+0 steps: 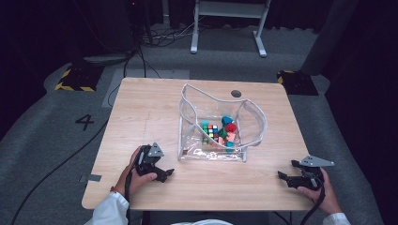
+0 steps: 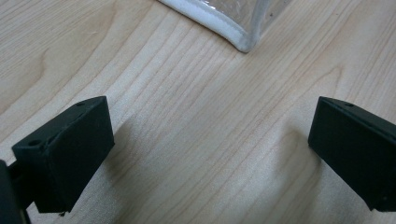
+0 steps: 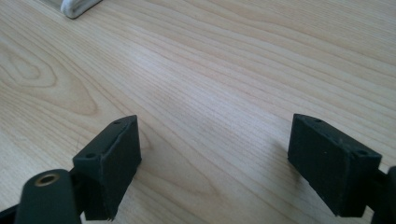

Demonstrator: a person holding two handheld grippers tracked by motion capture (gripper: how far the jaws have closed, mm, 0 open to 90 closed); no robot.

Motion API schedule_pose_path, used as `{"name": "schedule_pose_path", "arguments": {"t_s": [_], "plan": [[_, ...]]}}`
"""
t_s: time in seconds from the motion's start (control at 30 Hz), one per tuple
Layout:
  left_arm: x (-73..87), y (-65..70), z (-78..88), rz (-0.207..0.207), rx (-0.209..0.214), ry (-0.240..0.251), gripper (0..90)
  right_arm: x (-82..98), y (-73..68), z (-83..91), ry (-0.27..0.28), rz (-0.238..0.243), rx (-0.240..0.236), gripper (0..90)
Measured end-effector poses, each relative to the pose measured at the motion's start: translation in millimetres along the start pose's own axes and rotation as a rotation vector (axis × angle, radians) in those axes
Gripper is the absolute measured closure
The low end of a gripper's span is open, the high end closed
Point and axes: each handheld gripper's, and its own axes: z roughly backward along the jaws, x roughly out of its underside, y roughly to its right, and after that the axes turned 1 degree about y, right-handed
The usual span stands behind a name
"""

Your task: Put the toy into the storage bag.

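Fingers wide apart on both grippers, L [image 1: 165, 173] & R [image 1: 286, 177], near clear bag [image 1: 213, 154]

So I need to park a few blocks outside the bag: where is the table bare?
Bare wood lies left of the clear bag up to the table edge, and along the near edge between the left gripper and right gripper. The strip right of the bag is narrower. Inside the bag, the blocks crowd it.

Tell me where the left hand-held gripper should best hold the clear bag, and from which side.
Probably the white-edged rim of the clear bag on its left wall, approached from the left by the left hand-held gripper. That wall stands upright and thin, faces this gripper, and its jaws are open.
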Motion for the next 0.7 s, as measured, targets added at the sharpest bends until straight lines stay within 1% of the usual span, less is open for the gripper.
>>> {"name": "schedule_pose_path", "arguments": {"t_s": [0.1,0.37,0.43,0.47,0.7], "plan": [[0.0,0.0,0.0,0.000,0.000,0.000,0.3,0.9,0.4,1.2,-0.004,-0.001,0.007,17.3],[0.1,0.2,0.1,-0.002,-0.002,0.000,0.4,0.9,0.0,1.1,-0.003,-0.003,0.008,17.2],[0.4,1.3,0.5,0.011,-0.006,-0.004,0.4,0.8,-0.4,1.0,-0.002,-0.007,0.010,17.2],[0.2,1.1,0.4,0.006,-0.008,-0.003,0.4,0.7,-0.4,1.0,-0.002,-0.007,0.010,17.2],[0.4,1.7,0.2,0.010,-0.009,0.001,0.4,0.8,-0.3,0.9,-0.002,-0.009,0.009,17.2]]}}
